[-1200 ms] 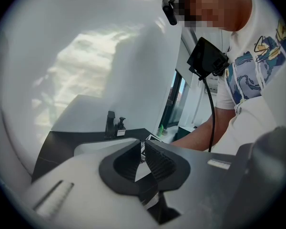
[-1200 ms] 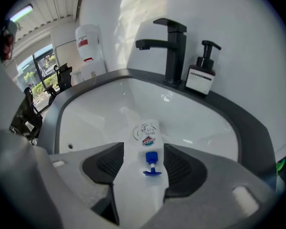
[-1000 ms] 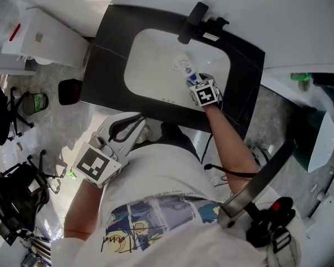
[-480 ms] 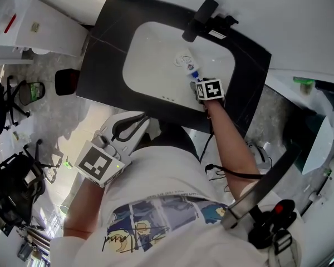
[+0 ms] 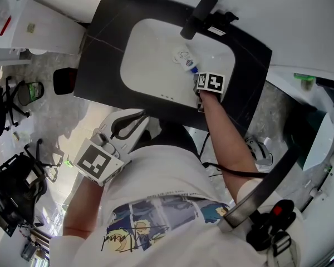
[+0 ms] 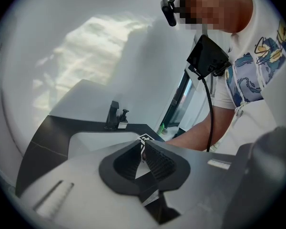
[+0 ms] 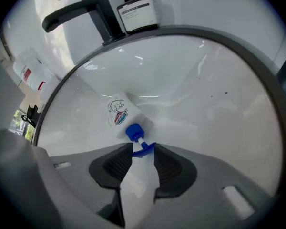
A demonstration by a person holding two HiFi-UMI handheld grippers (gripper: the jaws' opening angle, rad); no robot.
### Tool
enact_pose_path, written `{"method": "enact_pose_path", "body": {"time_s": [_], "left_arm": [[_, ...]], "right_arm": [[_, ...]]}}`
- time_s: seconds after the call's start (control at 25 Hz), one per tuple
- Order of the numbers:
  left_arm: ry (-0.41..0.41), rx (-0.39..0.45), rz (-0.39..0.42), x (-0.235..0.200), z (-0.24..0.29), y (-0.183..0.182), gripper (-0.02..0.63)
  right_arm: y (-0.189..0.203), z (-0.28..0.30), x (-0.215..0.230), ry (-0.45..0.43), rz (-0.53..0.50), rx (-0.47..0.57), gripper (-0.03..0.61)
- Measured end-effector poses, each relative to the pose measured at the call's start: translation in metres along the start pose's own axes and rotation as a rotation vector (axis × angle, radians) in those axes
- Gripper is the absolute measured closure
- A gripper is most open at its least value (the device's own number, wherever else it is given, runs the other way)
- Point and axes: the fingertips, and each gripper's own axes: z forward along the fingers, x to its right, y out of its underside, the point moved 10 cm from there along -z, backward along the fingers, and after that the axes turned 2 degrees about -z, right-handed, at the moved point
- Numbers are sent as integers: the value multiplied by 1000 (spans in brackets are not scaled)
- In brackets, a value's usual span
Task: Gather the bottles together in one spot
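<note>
In the white sink basin point(image 5: 147, 65) the right gripper point(image 7: 144, 150) is closing its jaws onto the lying pump bottle point(image 7: 118, 111) by its blue nozzle, while outside the basin the left gripper point(image 6: 143, 144) is hovering, jaws together, empty.

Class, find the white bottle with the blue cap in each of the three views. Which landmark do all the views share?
Head view: the white bottle lies in the sink, upper centre of the picture.
Left gripper view: not visible; most of the sink is hidden.
Right gripper view: lower centre, blue cap toward the bottom edge.
Shared landmark: the black faucet behind the sink.
</note>
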Motion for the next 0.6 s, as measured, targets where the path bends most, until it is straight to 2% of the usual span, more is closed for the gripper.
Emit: {"method": "enact_pose_path", "body": {"time_s": [0.12,0.36,0.6], "left_arm": [[-19,-12,-19,-1,0,-2,584],[-18,-9,-22,-2,-6,0,584],[-17,-14,-41,-1,-4,0,584]], "right_arm": [[-2,0,3,21,21,26,447],[-6,-14,5,139,-45,114,495],[-14,-29,8,232,-95,224,518]]}}
